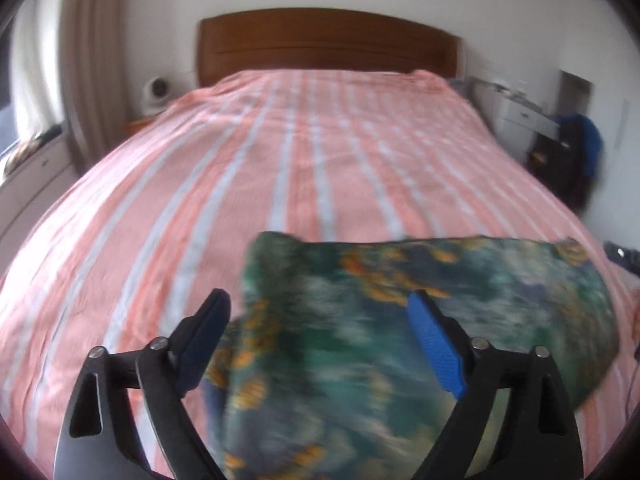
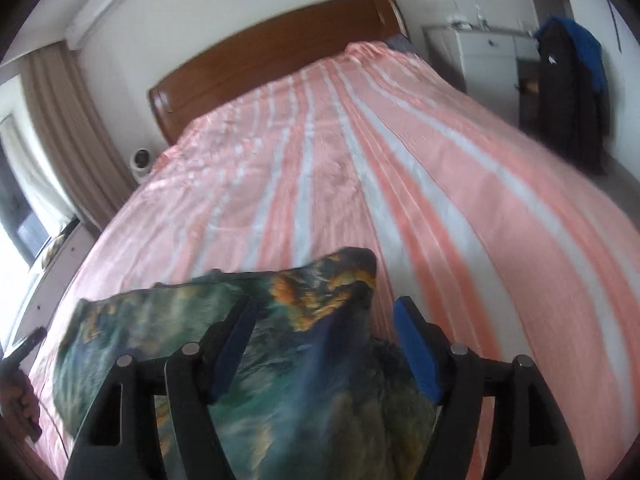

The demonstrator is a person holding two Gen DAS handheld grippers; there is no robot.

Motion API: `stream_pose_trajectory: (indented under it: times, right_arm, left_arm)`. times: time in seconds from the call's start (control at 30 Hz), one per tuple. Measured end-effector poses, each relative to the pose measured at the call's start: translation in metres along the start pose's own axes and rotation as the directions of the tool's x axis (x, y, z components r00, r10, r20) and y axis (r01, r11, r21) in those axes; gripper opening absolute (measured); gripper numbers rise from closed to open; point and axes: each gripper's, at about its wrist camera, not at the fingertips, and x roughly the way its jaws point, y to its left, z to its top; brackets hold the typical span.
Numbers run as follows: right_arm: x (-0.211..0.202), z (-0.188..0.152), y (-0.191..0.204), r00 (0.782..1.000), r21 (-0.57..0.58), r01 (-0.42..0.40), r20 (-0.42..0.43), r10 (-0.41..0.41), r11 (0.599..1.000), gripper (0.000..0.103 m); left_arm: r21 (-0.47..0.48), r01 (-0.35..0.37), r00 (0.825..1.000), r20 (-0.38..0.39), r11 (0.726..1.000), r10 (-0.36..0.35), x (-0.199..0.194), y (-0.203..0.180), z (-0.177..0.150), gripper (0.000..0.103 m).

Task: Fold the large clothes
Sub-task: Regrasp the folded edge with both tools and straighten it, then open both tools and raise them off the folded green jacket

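In the left wrist view, the jaws of the left gripper [image 1: 319, 304] are seen spread wide, with the garment [image 1: 400, 320] lying between and beyond them; no pinch on the cloth is seen, and whether the fingers touch it cannot be told because of blur. In the right wrist view, the jaws of the right gripper [image 2: 325, 309] are spread as well, and the garment [image 2: 288, 360] passes between them, its upper corner raised a little in a peak. The garment is a printed cloth in green, dark blue and orange, and it is laid on the near part of the bed [image 1: 280, 152], folded into a broad band across the striped pink and white cover. In the right view, a hand [image 2: 16, 400] is partly seen at the left edge. Beyond the bed, a wooden headboard [image 1: 328, 48] is placed against the wall. A curtain [image 1: 92, 60] hangs at the left, and dark clothes [image 2: 568, 80] hang at the right, beside a white cabinet [image 2: 480, 56].
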Motion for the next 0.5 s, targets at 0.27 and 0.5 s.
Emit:
stream_pose_trajectory:
  times: [0.27, 0.5]
  right_arm:
    - [-0.012, -0.074, 0.018, 0.954, -0.042, -0.191, -0.243, 0.175, 0.981, 0.068]
    - [-0.081, -0.109, 0.019, 0.997, -0.059, -0.063, -0.056, 0.060, 0.996, 0.066]
  left_arm:
    - [0.084, -0.064, 0.980, -0.182, 0.994, 0.078, 0.022, -0.021, -0.073, 0.087]
    - [0.126, 0.016, 0.998, -0.068, 0.992, -0.007, -0.041, -0.052, -0.050, 0.095]
